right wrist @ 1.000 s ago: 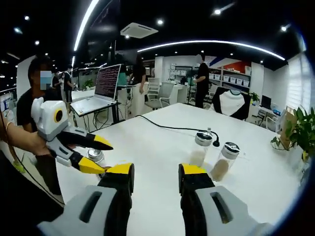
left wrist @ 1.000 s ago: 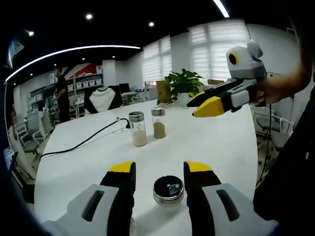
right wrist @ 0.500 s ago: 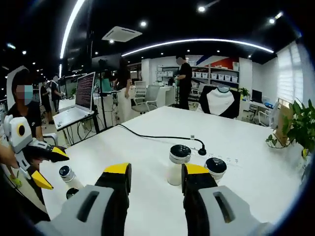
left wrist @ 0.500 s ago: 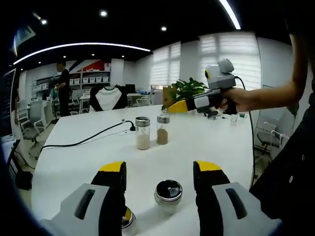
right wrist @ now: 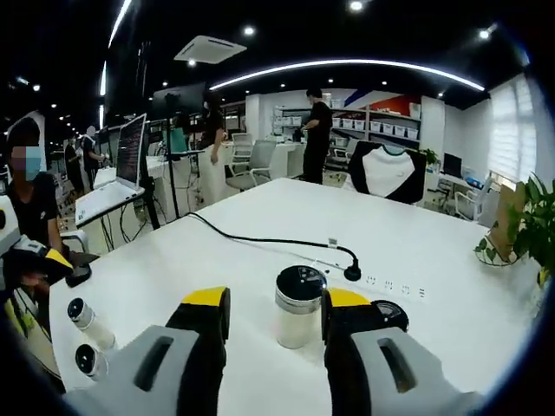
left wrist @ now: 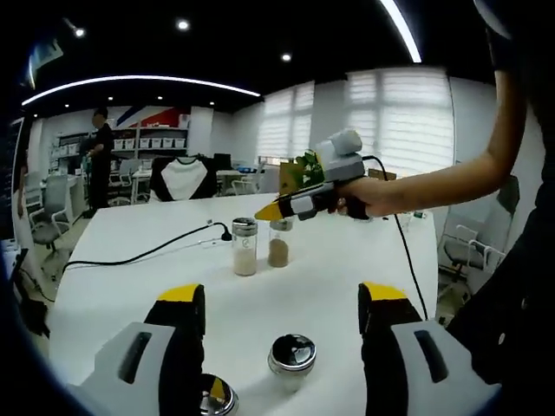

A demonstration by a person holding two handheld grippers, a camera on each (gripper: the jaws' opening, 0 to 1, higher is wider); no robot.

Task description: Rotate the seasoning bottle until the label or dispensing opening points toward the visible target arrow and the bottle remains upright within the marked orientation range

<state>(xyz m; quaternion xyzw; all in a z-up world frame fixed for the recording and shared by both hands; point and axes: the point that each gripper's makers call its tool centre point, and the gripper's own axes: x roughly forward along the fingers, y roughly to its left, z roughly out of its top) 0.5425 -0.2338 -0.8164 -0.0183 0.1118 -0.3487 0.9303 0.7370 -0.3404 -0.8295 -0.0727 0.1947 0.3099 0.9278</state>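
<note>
— Low in the centre of the right gripper view: a clear glass seasoning bottle with pale powder and a black cap (right wrist: 297,305), upright on the white table (right wrist: 260,251), right between the yellow-tipped jaws of the right gripper (right wrist: 270,309). Jaws spread, not yet touching the glass as far as can be told.

— And beside it?

— A second clear bottle with a dark cap (right wrist: 389,314), low right, half hidden behind the right jaw. Same pair mid-frame in the left gripper view, pale one (left wrist: 244,247) left of the brown-filled one (left wrist: 278,242), with the right gripper (left wrist: 269,211) just above them.

— Left gripper?

— Left gripper (left wrist: 284,299) spread wide, low in its own frame, above a short steel-lidded jar (left wrist: 290,357); holding nothing.

— Step in hand?

— Probably the approach before the grasp. No target arrow or marked range to be made out anywhere.

— Next move?

— Close gently on the pale bottle's body, twist about its upright axis, avoid knocking the neighbour.
</note>
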